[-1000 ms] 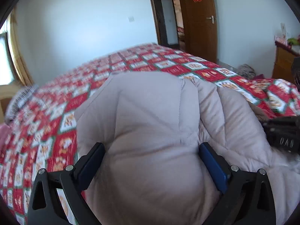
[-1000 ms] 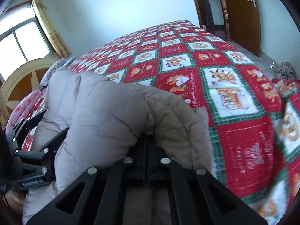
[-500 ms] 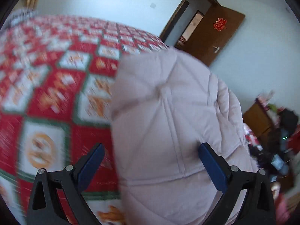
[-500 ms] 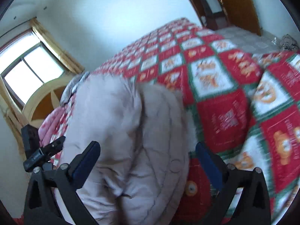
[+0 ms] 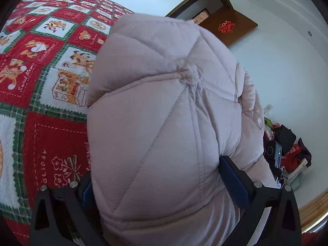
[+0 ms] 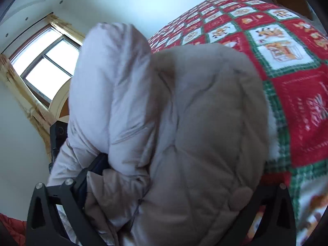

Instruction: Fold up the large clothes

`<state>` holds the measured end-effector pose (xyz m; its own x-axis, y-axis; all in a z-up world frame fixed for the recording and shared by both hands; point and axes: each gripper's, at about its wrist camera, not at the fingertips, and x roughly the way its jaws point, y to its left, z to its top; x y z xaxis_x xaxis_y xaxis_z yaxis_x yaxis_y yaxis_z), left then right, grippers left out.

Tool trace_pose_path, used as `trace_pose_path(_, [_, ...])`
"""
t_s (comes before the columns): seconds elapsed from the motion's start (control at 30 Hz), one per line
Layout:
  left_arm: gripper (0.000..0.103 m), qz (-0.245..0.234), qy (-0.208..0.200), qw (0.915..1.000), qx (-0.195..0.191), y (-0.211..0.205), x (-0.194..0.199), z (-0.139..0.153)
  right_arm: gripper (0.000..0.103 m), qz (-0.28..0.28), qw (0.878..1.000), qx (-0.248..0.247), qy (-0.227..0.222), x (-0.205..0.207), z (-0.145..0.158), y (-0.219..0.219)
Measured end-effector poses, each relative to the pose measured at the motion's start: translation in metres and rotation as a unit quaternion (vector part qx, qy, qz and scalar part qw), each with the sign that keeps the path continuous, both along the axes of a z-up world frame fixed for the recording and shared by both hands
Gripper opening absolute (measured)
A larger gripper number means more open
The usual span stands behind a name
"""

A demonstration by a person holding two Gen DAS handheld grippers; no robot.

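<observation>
I am holding a big puffy coat up in the air over the bed, and it fills most of what both cameras see. My left gripper has its two fingers spread wide, and a fat bundle of the coat sits between them and bulges over the blue pads. It looks like the coat is squeezed there, but I cannot tell for sure if the fingers are pressing it or if it just rests on them. My right gripper is wide too, with a thick lump of coat between its black arms. One blue pad peeks out on its left side; the other side is hidden by the coat. The coat looks bunched and doubled over, with a pale puffy part standing up beside the browner part in the right view. So I think some folding is done, because the coat is a thick bundle and not spread flat. But it is not a neat, flat stack yet. I think what is left is to lay the bundle down on the red and green quilt, press it flat, and let go. The door and window are far off.
</observation>
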<state>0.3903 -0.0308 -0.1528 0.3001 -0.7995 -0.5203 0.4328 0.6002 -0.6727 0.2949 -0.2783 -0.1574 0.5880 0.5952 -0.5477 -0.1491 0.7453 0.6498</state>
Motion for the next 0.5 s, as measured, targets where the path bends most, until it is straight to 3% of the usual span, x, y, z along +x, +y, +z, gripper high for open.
trace_pose_path(0.03, [0.102, -0.002, -0.007, 1.0, 0.005, -0.001, -0.002, 0.002, 0.099, 0.007, 1.0, -0.008, 0.006, 0.002, 0.002, 0.005])
trace_pose_path(0.07, [0.101, -0.004, -0.013, 0.9999, 0.01, -0.004, -0.004, 0.005, 0.085, 0.019, 1.0, 0.002, 0.01, 0.001, 0.004, 0.009])
trace_pose_path(0.17, [0.1, -0.012, -0.042, 0.9988, 0.02, -0.012, -0.026, 0.019, 0.07, 0.021, 0.999, 0.027, 0.01, -0.013, 0.008, 0.016])
trace_pose_path(0.23, [0.1, -0.019, -0.06, 0.9978, 0.022, -0.013, -0.045, 0.029, 0.064, 0.024, 0.999, 0.024, 0.007, -0.029, 0.015, 0.023])
trace_pose_path(0.37, [0.1, -0.027, -0.08, 0.9962, -0.022, -0.005, -0.081, 0.056, 0.055, 0.029, 0.998, 0.051, -0.026, -0.077, 0.04, 0.034])
trace_pose_path(0.5, [0.1, -0.049, -0.113, 0.9914, -0.045, -0.013, -0.109, 0.1, 0.053, 0.011, 0.995, 0.066, -0.076, -0.114, 0.081, 0.03])
